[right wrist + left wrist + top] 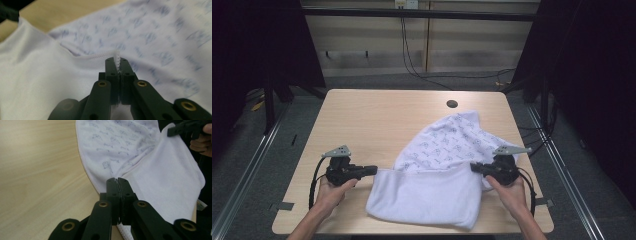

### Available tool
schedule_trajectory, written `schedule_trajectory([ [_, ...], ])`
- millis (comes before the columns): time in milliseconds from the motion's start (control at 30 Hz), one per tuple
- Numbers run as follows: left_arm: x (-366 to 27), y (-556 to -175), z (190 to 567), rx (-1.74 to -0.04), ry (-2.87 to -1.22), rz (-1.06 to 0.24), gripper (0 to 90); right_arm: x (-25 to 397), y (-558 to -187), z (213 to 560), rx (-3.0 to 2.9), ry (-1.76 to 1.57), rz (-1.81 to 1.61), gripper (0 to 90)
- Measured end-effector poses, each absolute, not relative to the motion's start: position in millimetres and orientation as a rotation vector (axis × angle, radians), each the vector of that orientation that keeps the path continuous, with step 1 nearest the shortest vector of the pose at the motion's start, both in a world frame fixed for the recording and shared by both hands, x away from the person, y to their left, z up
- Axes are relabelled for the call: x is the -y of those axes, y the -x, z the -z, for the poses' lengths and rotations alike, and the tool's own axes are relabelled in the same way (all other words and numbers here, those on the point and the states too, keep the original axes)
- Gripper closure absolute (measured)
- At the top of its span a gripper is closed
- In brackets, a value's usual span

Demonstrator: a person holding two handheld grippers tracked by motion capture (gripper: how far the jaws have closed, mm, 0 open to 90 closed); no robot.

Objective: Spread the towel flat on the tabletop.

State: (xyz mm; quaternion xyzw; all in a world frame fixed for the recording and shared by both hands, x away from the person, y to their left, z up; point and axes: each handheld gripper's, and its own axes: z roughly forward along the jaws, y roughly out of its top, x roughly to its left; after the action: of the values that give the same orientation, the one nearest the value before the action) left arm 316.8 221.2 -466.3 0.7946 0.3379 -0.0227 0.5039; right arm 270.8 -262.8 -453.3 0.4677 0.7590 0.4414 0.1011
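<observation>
A white cloth (437,145) with a small blue print lies on the right half of the wooden table (362,120). Its near part is folded over, plain side up. That folded edge runs straight between my two grippers. The left gripper (373,170) is shut at the edge's left corner, with cloth (160,177) showing behind and under the closed jaws (117,180). My right gripper (474,167) is shut on the stitched hem, which sticks up between its jaws (117,60) over the cloth (37,82). The right gripper (175,130) also appears far off in the left gripper view.
A dark round cable hole (452,104) sits near the table's far edge. Bare wood covers the left half of the table. Black cables (447,77) trail on the floor beyond, and dark curtains stand on both sides.
</observation>
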Motion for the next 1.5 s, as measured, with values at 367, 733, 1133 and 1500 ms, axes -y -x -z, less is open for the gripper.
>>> schedule_trajectory([
  [367,-231,-323,400,-0.743,-1.731,-0.058,89.0,295,-280,373,-2.006,-1.282,-1.536,88.0],
  [733,-239,-251,418,-0.633,-1.801,0.027,88.9,282,-195,393,-2.184,-1.149,-1.592,88.0],
  [1133,-262,-164,433,-0.472,-1.907,0.123,86.2,291,-76,417,-2.323,-1.04,-1.512,76.6],
  [1500,-234,-268,464,-0.676,-1.942,0.149,77.4,277,-162,460,-2.37,-1.248,-1.424,69.4],
])
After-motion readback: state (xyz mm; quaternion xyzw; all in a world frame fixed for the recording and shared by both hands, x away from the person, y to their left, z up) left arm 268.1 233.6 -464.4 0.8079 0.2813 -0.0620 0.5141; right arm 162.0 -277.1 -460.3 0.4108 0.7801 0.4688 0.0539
